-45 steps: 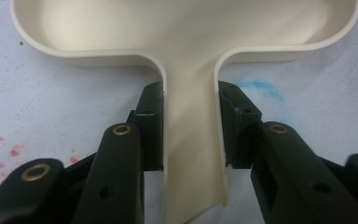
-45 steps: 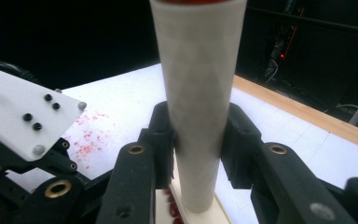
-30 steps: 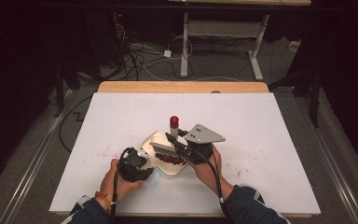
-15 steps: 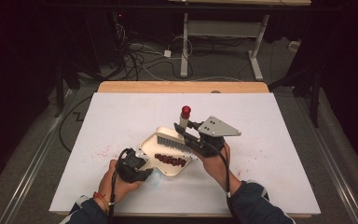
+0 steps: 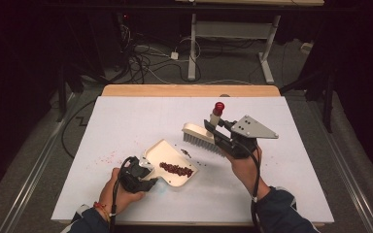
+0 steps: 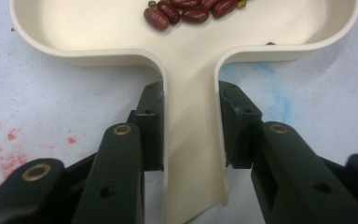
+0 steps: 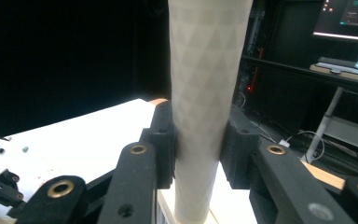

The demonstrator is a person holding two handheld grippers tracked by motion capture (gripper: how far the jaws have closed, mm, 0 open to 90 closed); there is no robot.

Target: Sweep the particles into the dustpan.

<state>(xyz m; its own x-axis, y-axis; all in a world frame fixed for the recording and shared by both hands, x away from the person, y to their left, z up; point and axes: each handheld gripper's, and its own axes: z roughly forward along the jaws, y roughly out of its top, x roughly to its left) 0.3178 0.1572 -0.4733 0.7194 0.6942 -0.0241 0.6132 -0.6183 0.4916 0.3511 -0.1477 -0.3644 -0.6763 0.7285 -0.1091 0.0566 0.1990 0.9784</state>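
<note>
A cream dustpan [image 5: 167, 151] lies on the white table, with a row of red beans [image 5: 176, 169] in it. My left gripper [image 5: 150, 174] is shut on its handle at the near left. In the left gripper view the black pads press both sides of the handle [image 6: 193, 154], with the beans [image 6: 186, 10] just beyond. To the right, my right gripper [image 5: 214, 130] is shut on the handle of a cream brush. It holds the brush tilted above the table, red tip [image 5: 218, 107] up and bristles [image 5: 201, 141] down. In the right gripper view the pale handle [image 7: 205, 84] stands upright between the pads.
Red stains [image 5: 102, 158] mark the white sheet left of the dustpan, and a few loose bits [image 5: 188, 153] lie by its far edge. The table's wooden far edge [image 5: 189, 90] borders a floor with cables [image 5: 145, 53] and a desk frame [image 5: 267, 53].
My right gripper has lifted the brush and carried it right, away from the dustpan. The left gripper and the dustpan have stayed put.
</note>
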